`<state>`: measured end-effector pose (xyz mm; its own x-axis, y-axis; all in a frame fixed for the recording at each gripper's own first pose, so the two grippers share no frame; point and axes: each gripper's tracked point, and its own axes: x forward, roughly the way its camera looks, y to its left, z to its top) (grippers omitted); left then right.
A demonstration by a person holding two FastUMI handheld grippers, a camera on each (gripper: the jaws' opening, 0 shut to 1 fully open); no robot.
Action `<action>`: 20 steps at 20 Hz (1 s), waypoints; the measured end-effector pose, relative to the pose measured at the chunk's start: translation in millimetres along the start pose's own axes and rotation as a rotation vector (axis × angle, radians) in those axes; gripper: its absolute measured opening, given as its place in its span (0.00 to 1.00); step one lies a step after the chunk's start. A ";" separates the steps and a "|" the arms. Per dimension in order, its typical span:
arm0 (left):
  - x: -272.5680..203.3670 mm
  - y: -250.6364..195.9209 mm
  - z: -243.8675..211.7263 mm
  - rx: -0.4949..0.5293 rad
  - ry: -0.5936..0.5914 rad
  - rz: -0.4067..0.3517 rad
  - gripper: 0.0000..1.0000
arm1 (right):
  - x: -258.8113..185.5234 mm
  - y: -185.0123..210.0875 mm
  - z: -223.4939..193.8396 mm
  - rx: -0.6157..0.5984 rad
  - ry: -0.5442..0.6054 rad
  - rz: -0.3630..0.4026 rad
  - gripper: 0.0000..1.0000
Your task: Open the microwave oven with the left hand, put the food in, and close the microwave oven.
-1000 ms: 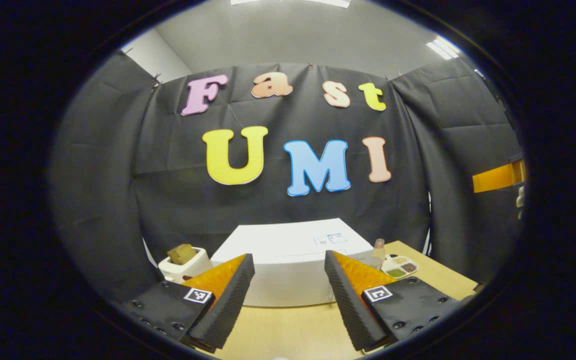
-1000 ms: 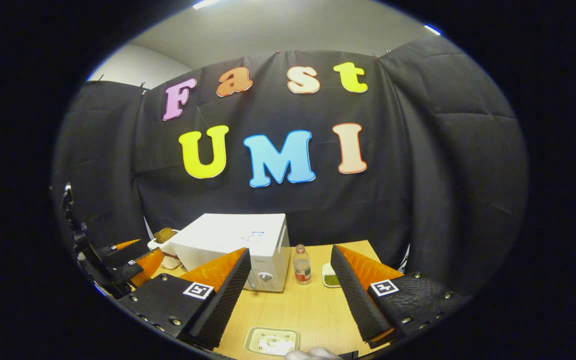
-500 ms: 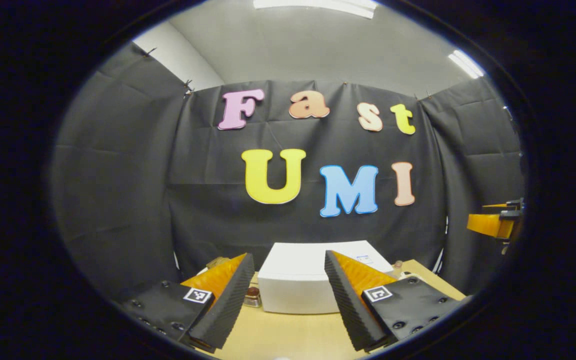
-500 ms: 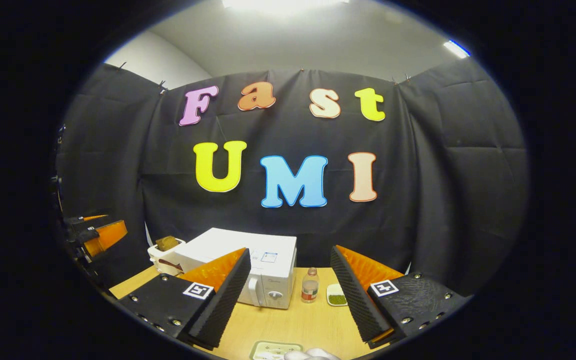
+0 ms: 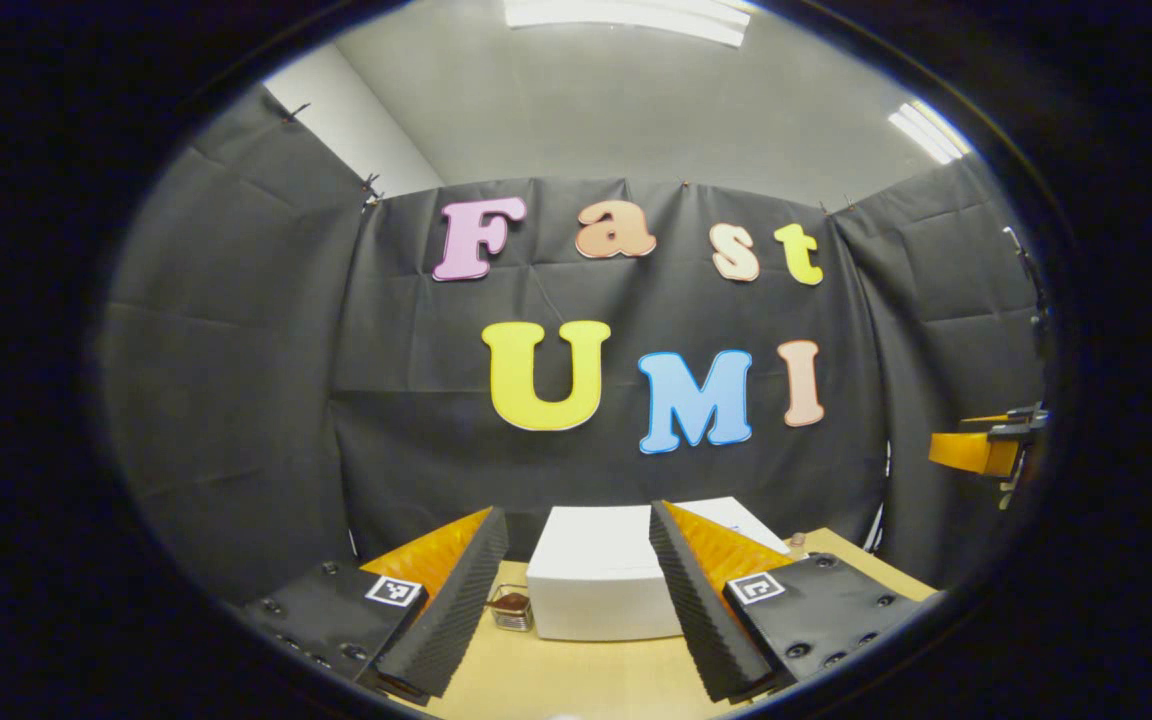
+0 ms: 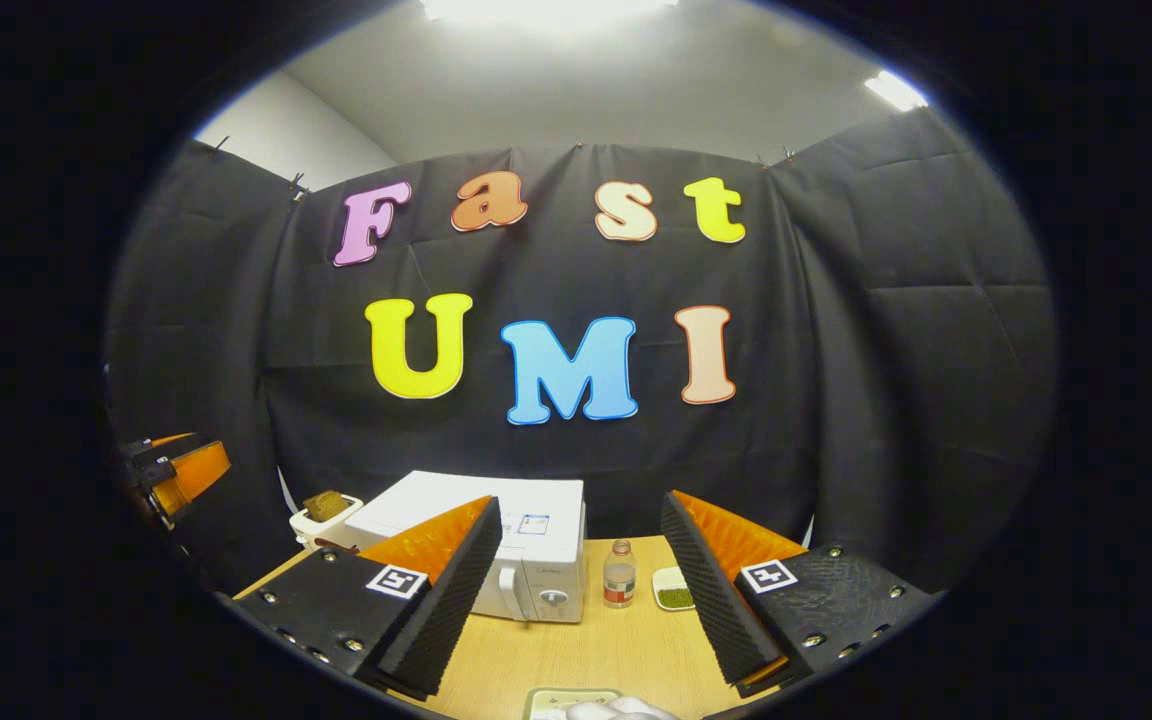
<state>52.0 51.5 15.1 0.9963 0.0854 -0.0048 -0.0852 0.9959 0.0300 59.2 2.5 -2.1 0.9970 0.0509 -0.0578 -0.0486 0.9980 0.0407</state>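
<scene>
1. Currently, the left gripper (image 5: 576, 590) is being held above the desk (image 5: 576, 680) with its fingers spread apart and nothing between them.
2. The right gripper (image 6: 576, 590) is likewise being held with its fingers apart.
3. The white microwave oven (image 6: 526, 560) is being seen standing on the desk with its door closed, ahead of both grippers.
4. A small bottle (image 6: 619, 575) is being seen just right of the oven.

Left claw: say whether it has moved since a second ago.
Yes. In the left gripper view, the microwave between the left claw's fingers has shrunk and sunk lower, so the claw has pulled back and tilted upward.
</scene>
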 end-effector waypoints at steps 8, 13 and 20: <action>2.0 0.0 13.7 0.008 -0.030 -0.013 0.95 | -4.4 -0.1 2.8 -0.007 -0.001 -0.018 0.98; 2.2 -2.6 14.1 -0.004 -0.036 -0.017 0.95 | -3.7 5.6 3.2 -0.017 0.004 0.000 0.98; -0.8 -1.1 15.2 0.002 -0.044 -0.004 0.94 | -4.9 10.5 6.1 -0.024 -0.002 0.016 0.98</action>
